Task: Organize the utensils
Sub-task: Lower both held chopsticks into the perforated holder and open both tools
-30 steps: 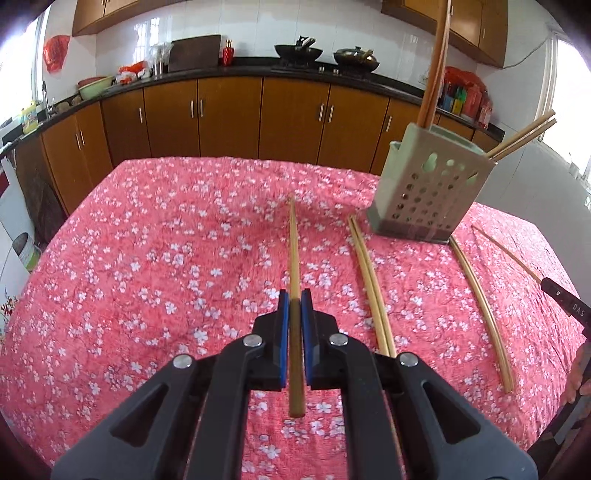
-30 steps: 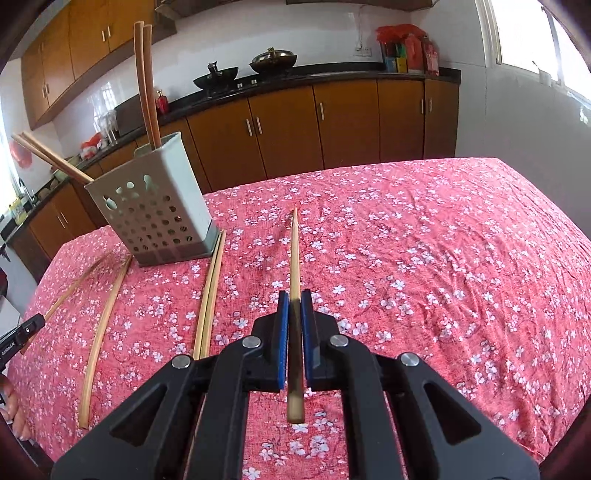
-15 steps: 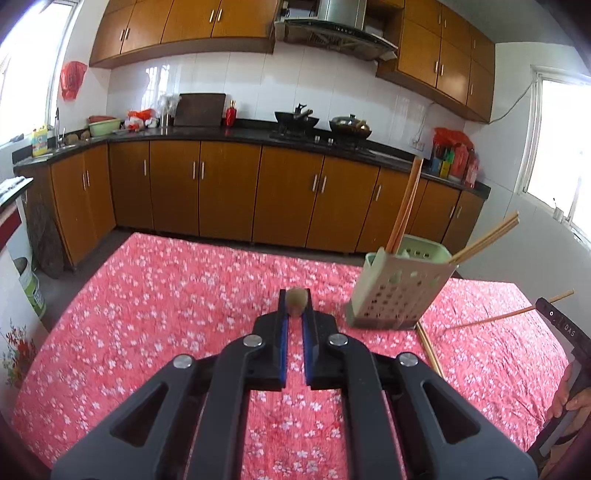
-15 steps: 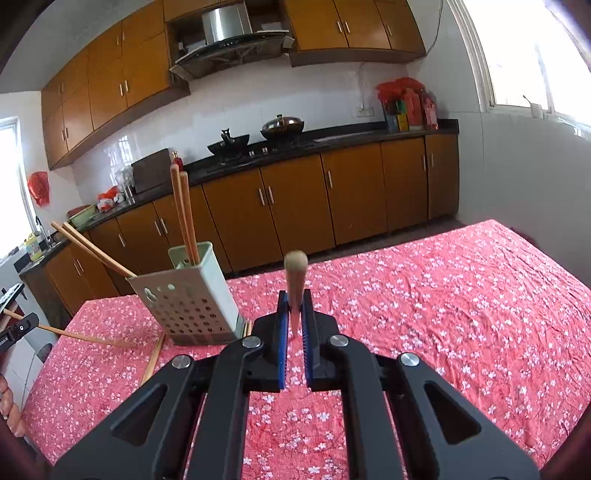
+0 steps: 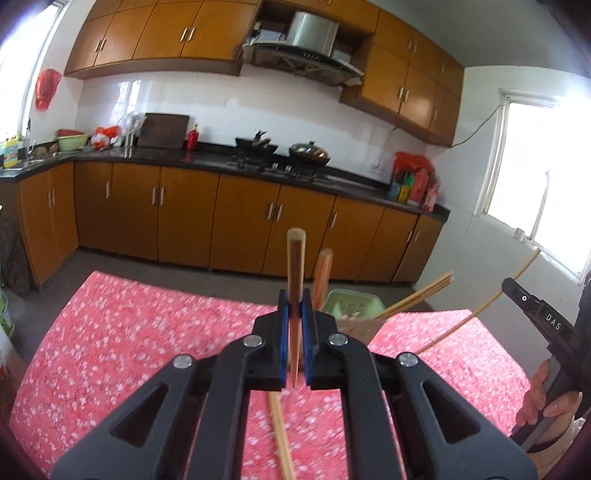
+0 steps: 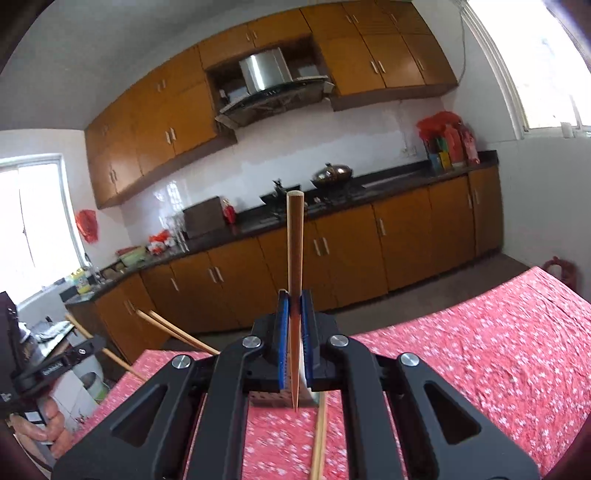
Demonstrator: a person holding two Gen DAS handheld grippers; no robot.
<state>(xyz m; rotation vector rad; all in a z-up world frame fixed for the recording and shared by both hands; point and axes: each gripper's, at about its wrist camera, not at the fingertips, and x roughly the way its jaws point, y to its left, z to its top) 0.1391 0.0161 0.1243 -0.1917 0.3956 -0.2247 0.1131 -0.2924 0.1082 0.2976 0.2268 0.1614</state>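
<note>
Both grippers clamped on one chopstick each, held above the table.

Left gripper (image 5: 294, 314): blue pads closed on a chopstick (image 5: 295, 273) that sticks up. Just right of it, the green utensil holder (image 5: 351, 303) with chopsticks leaning out stands on the red floral tablecloth (image 5: 129, 332). Right gripper (image 6: 294, 314): pads closed on its own chopstick (image 6: 295, 240); a loose chopstick (image 6: 319, 435) lies on the cloth below.

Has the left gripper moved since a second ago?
Yes. The left gripper rose and tilted up: the utensil holder sits lower in view, and the upper cabinets now show.
</note>
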